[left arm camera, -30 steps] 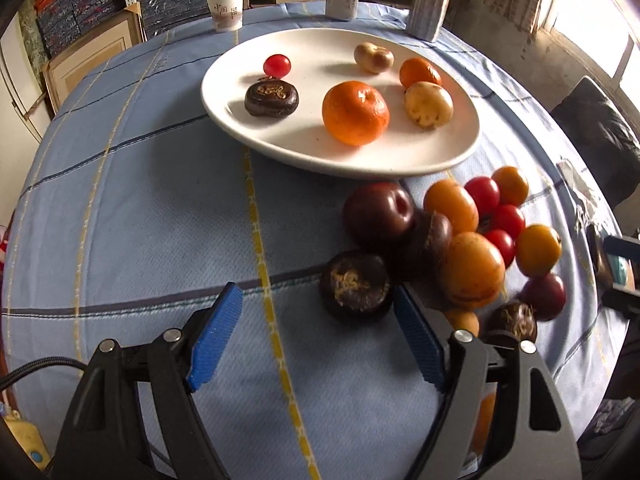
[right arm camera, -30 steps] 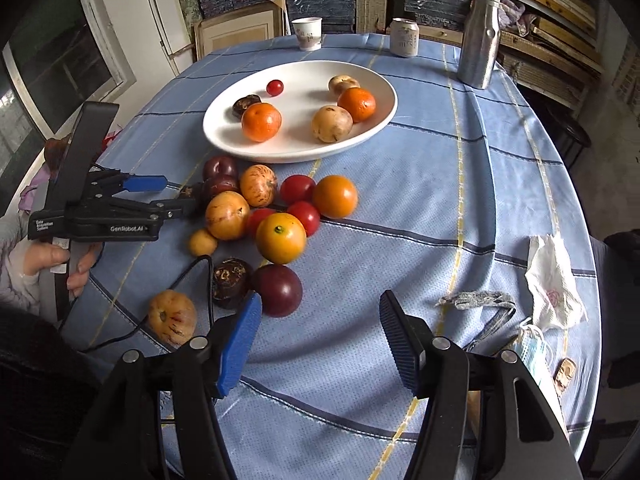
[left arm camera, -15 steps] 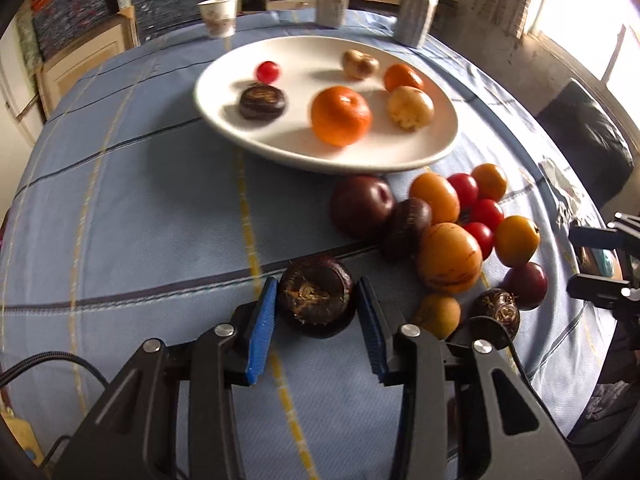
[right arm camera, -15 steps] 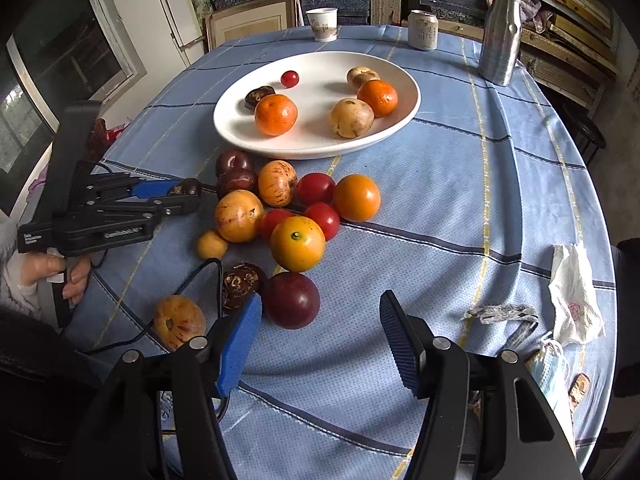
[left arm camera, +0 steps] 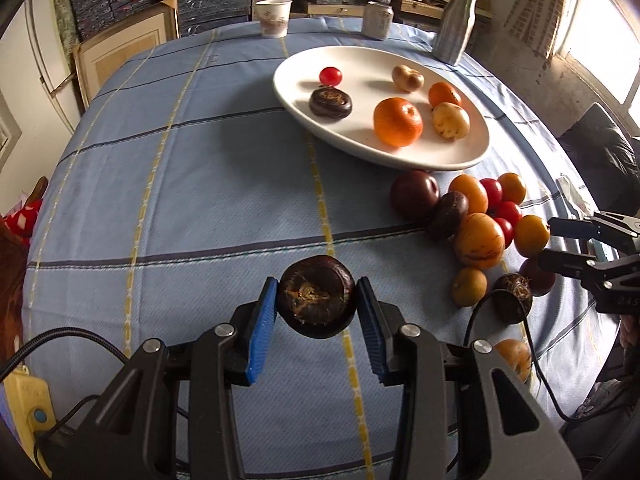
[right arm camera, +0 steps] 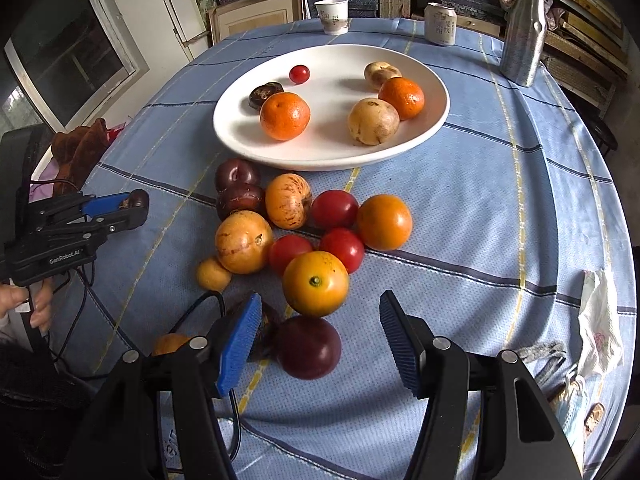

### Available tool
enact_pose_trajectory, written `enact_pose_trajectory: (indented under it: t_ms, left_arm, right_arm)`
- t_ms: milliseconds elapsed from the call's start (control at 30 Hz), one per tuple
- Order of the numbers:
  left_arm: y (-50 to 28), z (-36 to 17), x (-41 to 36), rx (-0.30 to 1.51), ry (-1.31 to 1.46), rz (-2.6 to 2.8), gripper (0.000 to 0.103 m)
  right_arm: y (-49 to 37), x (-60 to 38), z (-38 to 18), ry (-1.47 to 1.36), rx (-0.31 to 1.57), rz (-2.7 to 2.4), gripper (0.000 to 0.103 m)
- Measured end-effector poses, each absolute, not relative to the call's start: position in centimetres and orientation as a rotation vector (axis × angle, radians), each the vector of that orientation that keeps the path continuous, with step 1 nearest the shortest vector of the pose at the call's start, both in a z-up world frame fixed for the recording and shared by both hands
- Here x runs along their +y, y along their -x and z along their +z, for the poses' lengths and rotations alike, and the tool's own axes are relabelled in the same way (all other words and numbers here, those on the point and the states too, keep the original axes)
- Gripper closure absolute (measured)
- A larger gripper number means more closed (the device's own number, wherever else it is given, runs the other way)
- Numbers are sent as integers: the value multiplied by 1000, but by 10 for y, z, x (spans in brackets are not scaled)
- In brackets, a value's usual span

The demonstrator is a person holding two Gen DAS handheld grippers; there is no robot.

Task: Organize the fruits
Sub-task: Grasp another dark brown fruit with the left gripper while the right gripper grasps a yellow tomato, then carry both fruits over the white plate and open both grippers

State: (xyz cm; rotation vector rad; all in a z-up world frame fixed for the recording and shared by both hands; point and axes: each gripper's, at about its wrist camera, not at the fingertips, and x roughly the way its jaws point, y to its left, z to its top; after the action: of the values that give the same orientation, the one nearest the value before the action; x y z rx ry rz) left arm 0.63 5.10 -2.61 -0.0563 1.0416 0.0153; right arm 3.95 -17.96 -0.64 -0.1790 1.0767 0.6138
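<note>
My left gripper (left arm camera: 316,298) is shut on a dark brown water chestnut (left arm camera: 316,302) and holds it above the blue cloth; it also shows at the left of the right wrist view (right arm camera: 134,208). A white plate (left arm camera: 460,152) (right arm camera: 436,116) holds two oranges, two pale fruits, a cherry tomato (left arm camera: 330,76) and another chestnut (left arm camera: 330,102). A pile of loose fruit (right arm camera: 312,224) lies in front of the plate. My right gripper (right arm camera: 320,322) is open, with a dark plum (right arm camera: 308,346) between its fingers and an orange tomato (right arm camera: 315,283) just beyond.
A paper cup (right arm camera: 331,16), a can (right arm camera: 440,24) and a metal bottle (right arm camera: 522,32) stand at the table's far edge. Crumpled tissue and scraps (right arm camera: 596,320) lie at the right. A black cable (right arm camera: 196,308) runs over the cloth near the fruit pile.
My left gripper closed on the dark chestnut, lifted it and drew back to the left, away from the pile. My right gripper moved forward toward the plum and stayed open.
</note>
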Motion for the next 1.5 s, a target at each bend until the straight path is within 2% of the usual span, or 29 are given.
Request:
enact_pose_trajectory:
  t_ms: [167, 300, 467, 767, 1233, 1500]
  left_arm:
    - [-3, -26, 53, 1045, 53, 24, 64]
    - [-4, -26, 54, 1049, 51, 26, 64]
    - [-8, -28, 53, 1053, 50, 19, 64]
    - [-26, -18, 46, 1034, 62, -1, 64]
    - [-136, 59, 31, 863, 10, -62, 64]
    - [-211, 45, 36, 888, 16, -59, 64]
  right_arm:
    - [-45, -171, -8, 195, 1080, 625, 42]
    - [-49, -164, -12, 212, 1091, 636, 58]
    - [-51, -163, -13, 221, 1093, 640, 65]
    - [-54, -171, 4, 201, 1044, 643, 65]
    - [-119, -177, 59, 135, 903, 612, 65]
    - [-188, -140, 68, 138, 851, 638, 65]
